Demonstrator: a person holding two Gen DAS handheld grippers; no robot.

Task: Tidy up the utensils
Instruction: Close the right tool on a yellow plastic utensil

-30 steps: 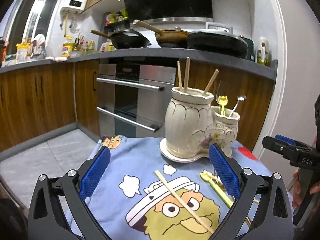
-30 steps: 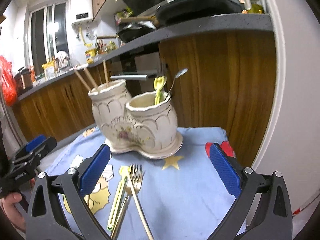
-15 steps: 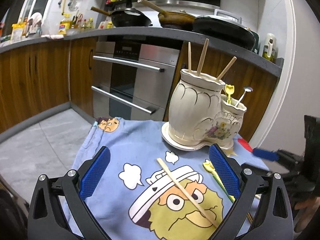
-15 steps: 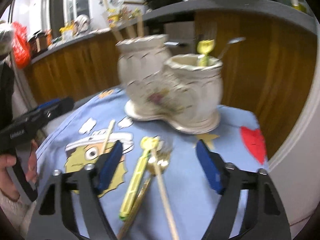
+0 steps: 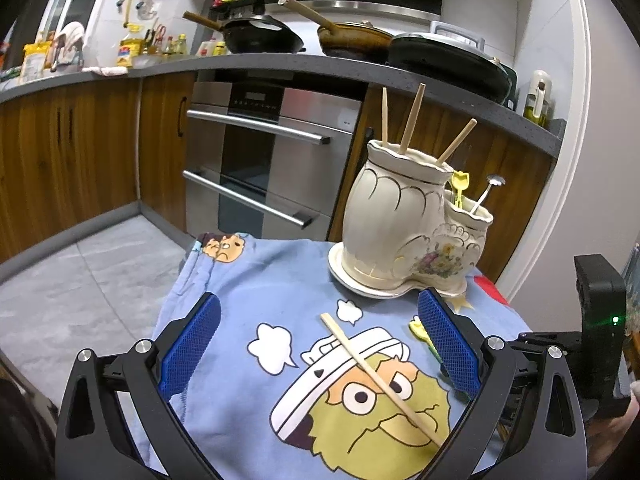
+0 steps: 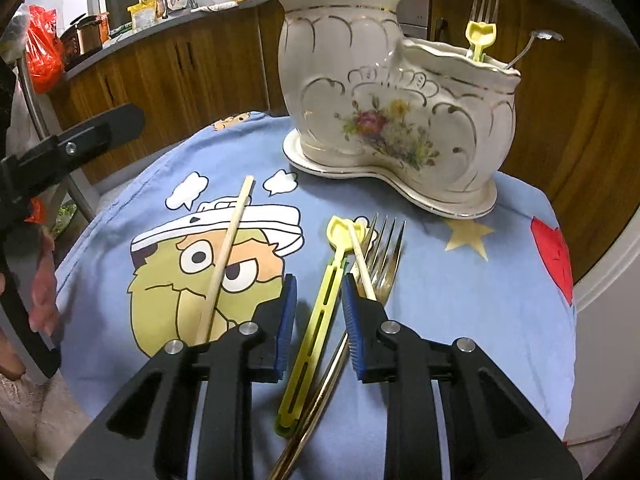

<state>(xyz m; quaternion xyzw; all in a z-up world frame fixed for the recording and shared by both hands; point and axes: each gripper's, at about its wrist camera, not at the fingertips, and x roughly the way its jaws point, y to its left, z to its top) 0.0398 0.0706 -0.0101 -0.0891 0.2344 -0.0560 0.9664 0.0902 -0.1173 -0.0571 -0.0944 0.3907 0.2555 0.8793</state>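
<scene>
Now the right gripper (image 6: 318, 312) is being closed around the yellow stick (image 6: 320, 312), not yet pinched. The left gripper (image 5: 318, 340) is spread wide.

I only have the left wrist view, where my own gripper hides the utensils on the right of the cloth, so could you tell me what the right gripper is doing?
Observer: The right gripper is closing around the yellow utensil lying on the cloth.
Operator: Is anything else lying there?
Observer: Yes, a metal fork with a chopstick lying across it.
Operator: Does the short pot hold a fork?
Observer: Yes, fork tines rise behind its yellow utensil.
</scene>
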